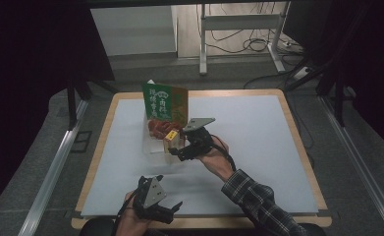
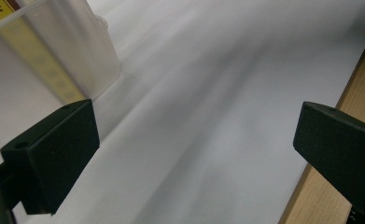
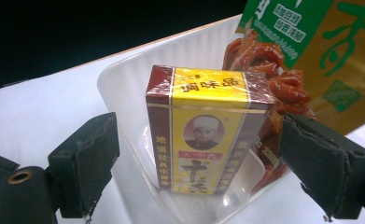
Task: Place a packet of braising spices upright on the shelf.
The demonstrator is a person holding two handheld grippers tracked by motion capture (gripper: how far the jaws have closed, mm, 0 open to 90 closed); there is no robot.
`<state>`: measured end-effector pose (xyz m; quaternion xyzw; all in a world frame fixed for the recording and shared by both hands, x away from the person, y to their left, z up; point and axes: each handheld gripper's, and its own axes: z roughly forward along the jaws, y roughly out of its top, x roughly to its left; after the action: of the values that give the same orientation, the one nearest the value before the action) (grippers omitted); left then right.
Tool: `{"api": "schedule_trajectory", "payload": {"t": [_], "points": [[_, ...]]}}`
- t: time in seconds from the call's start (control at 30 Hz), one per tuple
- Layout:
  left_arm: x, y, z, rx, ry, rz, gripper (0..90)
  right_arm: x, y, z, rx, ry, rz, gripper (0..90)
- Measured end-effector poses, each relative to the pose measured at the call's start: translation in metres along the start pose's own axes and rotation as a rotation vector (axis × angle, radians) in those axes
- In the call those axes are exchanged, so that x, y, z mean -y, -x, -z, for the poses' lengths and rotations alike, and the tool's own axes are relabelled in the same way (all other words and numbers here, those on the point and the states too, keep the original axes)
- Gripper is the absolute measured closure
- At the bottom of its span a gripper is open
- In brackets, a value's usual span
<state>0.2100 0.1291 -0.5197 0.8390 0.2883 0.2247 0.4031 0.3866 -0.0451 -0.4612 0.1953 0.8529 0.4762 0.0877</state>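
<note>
The right gripper (image 3: pixel 199 163) stands open, its jaws either side of the box (image 3: pixel 206 130) but clear of it; the box stands upright in the tray (image 3: pixel 124 79) beside the packet (image 3: pixel 311 51), toward the table's (image 1: pixel 258 123) far edge. The left gripper (image 2: pixel 194 149) gapes wide, holding nothing, at the near edge.

box (image 3: pixel 207 135) in tray (image 3: pixel 124 79), packet (image 3: pixel 306 51) behind

Maroon-and-yellow box (image 3: pixel 206 133), green-and-gold packet (image 3: pixel 318 51), black tongs (image 3: pixel 196 163)
</note>
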Motion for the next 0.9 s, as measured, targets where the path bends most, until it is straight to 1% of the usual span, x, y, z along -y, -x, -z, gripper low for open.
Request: {"api": "schedule_trajectory", "payload": {"t": [0.4,0.43,0.5,0.73,0.83,0.9], "points": [[0.000,-0.001,0.000,-0.001,-0.001,-0.007,0.3,0.001,0.002,0.019,0.002,0.001,-0.014,11.6],[0.000,0.000,0.000,0.000,0.004,-0.001,0.3,0.001,0.003,0.021,0.004,0.003,-0.016,11.6],[0.000,0.000,0.000,0.000,0.004,-0.002,0.3,0.002,0.003,0.024,0.008,0.002,-0.021,11.4],[0.000,-0.001,0.000,-0.001,0.004,-0.002,0.3,0.007,0.006,0.034,0.015,-0.020,-0.037,10.2],[0.000,0.000,0.000,-0.001,0.004,-0.003,0.3,0.011,0.008,0.038,0.011,-0.028,-0.033,9.4],[0.000,0.000,0.000,0.000,0.002,-0.002,0.3,0.013,0.008,0.040,0.017,-0.035,-0.031,9.2]]}}
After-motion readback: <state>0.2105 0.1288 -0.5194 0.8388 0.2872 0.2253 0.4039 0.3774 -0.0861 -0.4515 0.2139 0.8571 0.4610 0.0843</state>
